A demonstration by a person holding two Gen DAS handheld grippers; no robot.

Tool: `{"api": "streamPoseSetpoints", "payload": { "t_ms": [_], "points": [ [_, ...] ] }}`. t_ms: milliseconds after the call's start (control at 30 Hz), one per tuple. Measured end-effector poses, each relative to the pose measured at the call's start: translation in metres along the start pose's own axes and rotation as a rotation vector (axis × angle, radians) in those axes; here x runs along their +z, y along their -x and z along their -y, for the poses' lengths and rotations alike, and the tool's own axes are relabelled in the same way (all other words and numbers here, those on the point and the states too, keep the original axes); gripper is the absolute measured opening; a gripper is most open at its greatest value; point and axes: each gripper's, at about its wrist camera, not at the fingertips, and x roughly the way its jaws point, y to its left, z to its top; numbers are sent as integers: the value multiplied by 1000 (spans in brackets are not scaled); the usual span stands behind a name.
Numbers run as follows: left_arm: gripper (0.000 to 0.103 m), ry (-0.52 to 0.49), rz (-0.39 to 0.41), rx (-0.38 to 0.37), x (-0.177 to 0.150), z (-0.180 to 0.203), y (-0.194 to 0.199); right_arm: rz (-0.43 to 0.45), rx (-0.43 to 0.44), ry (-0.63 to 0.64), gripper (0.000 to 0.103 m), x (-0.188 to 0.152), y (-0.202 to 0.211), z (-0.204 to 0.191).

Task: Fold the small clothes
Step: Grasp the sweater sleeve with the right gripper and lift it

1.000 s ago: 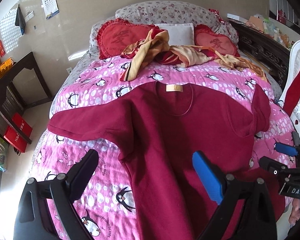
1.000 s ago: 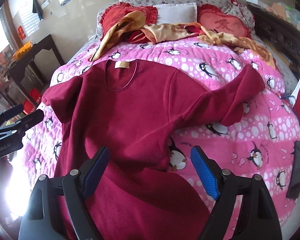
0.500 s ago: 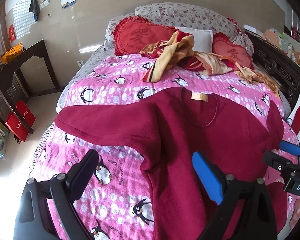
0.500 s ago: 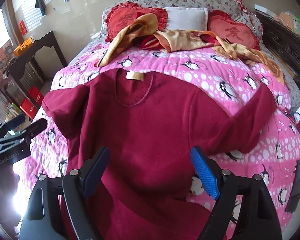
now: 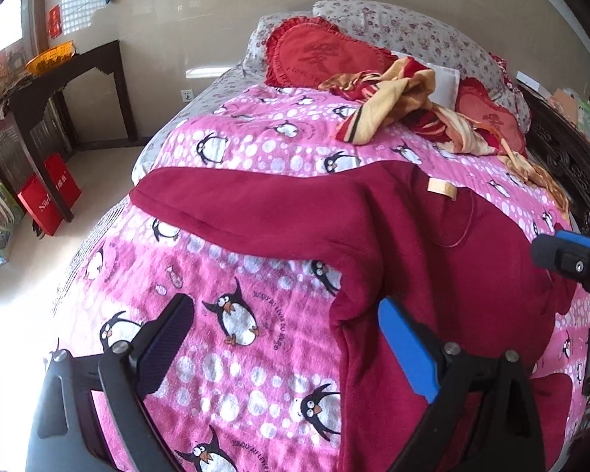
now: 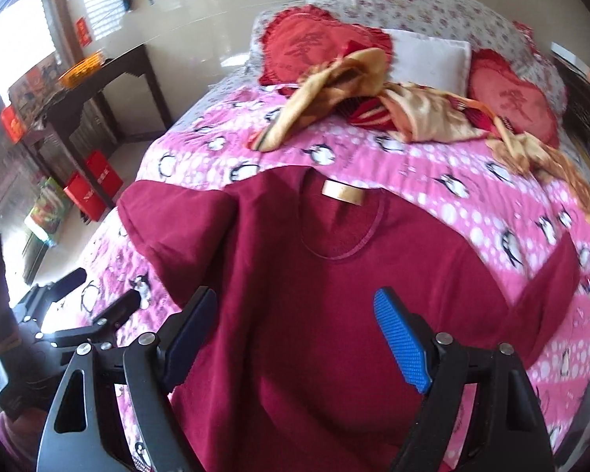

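A dark red fleece top point(image 6: 334, 295), soft and slightly fuzzy, lies spread flat across the near half of the bed, its round neckline with a narrow ribbed edge and a small tan label point(image 6: 342, 192) pointing toward the pillows. One long sleeve point(image 5: 236, 200) stretches out straight to the left side over a plush pink blanket point(image 5: 255, 354) printed with white dots and cartoon penguins; the other sleeve point(image 6: 550, 287) angles off toward the right edge. The left gripper point(image 5: 287, 338) hangs above the blanket beside the top's left side seam, its two fingers spread wide and nothing between them, the blue ribbed pad point(image 5: 407, 350) just over the fabric's edge. The right gripper point(image 6: 295, 334) hovers over the chest of the garment, likewise spread wide and empty, its blue pad point(image 6: 401, 338) dimpled like a grid. Farther up the bed, a crumpled satiny cloth in gold and red stripes point(image 6: 354, 90) lies in loose folds in front of two frilled, heart-shaped red cushions point(image 6: 314, 47) and a plain white pillow point(image 6: 428, 59). A dark wooden side table point(image 5: 59, 78) stands by the wall at left.
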Motion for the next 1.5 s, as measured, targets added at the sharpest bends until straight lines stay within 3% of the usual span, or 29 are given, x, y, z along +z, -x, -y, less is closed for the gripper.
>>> {"api": "streamPoseSetpoints", "payload": {
  "t_ms": [200, 533, 733, 867, 1000, 1067, 1133, 1200, 1267, 1367, 1500],
  "points": [
    [97, 52, -46, 27, -8, -39, -15, -16, 107, 127, 61, 18, -36, -42],
    [97, 225, -27, 110, -7, -129, -17, -90, 241, 344, 55, 61, -128, -168],
    [97, 313, -23, 130, -18, -164, -12, -147, 237, 442, 54, 83, -189, -246],
    [97, 321, -28, 139, -22, -175, -11, -228, 209, 485, 54, 85, -227, -271],
    [97, 344, -39, 138, -25, -182, -15, -230, 183, 504, 55, 87, -248, -286],
    [97, 354, -47, 137, -26, -184, -16, -226, 155, 540, 55, 87, -254, -294],
    [97, 363, -53, 132, -27, -185, -19, -211, 129, 560, 48, 86, -257, -298],
    [97, 364, -55, 127, -27, -184, -19, -188, 113, 567, 16, 87, -259, -301],
    [97, 357, -50, 127, -26, -181, -18, -176, 152, 537, 0, 87, -252, -298],
    [97, 346, -31, 132, -24, -176, -12, -130, 205, 482, 0, 91, -228, -288],
    [97, 351, -2, 128, -21, -172, -1, -41, 327, 334, 0, 114, -163, -240]
  ]
}}
